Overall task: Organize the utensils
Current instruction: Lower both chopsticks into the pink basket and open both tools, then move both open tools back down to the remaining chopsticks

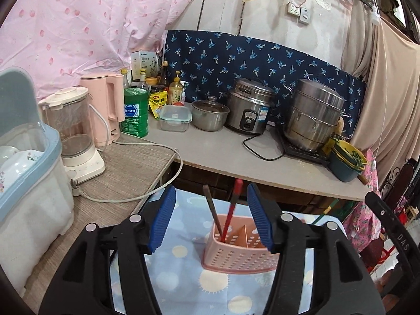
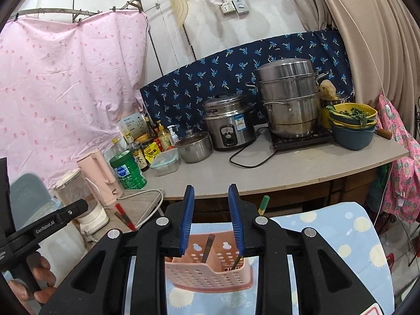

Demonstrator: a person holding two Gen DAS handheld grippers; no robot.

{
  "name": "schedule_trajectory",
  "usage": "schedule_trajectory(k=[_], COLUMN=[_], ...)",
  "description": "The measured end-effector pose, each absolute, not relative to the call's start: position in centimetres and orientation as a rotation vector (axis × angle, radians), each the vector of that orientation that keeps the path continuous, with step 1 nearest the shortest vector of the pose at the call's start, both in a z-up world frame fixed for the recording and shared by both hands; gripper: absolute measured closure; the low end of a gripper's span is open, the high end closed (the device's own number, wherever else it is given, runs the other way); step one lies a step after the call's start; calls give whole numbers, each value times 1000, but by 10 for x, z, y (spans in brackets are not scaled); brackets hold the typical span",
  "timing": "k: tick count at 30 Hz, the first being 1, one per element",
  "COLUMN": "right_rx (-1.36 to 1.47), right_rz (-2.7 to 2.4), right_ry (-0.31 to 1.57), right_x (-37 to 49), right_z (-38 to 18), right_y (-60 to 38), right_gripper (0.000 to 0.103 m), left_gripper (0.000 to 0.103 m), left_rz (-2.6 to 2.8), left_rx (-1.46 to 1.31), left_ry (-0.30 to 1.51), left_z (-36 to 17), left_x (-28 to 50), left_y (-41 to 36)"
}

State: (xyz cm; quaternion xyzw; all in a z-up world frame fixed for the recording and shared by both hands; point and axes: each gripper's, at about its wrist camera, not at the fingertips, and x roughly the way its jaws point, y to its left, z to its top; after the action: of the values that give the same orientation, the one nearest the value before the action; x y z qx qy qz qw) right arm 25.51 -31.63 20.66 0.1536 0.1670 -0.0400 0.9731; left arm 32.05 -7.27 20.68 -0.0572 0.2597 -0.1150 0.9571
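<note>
Utensils point(image 1: 231, 210) upright in pink caddy point(image 1: 240, 252), handles leaning up and apart; both grippers' fingers point(image 1: 162, 220) spread, empty.

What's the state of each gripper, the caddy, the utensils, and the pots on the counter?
left gripper: open, empty
right gripper: open, empty
pink caddy: upright on the blue cloth
brown utensil: standing in the caddy, leaning
red utensil: standing in the caddy, leaning
small pot: lid on
rice cooker: lid shut
steamer pot: stacked, lid on
</note>
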Motion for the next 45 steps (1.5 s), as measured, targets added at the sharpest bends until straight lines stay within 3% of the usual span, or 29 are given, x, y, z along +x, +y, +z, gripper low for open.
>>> schedule_trajectory(k=[16, 45], right_rx=[205, 153], right_rz=[-52, -82], right_ry=[404, 670], right_x=[140, 15], right_z=[174, 31], right_y=[-263, -207], right_gripper=[75, 75], left_gripper=[47, 47], left_rz=[-221, -186], left_rx=[16, 94], left_ry=[567, 807], left_z=[176, 36], left_x=[219, 93], left_y=[-53, -29])
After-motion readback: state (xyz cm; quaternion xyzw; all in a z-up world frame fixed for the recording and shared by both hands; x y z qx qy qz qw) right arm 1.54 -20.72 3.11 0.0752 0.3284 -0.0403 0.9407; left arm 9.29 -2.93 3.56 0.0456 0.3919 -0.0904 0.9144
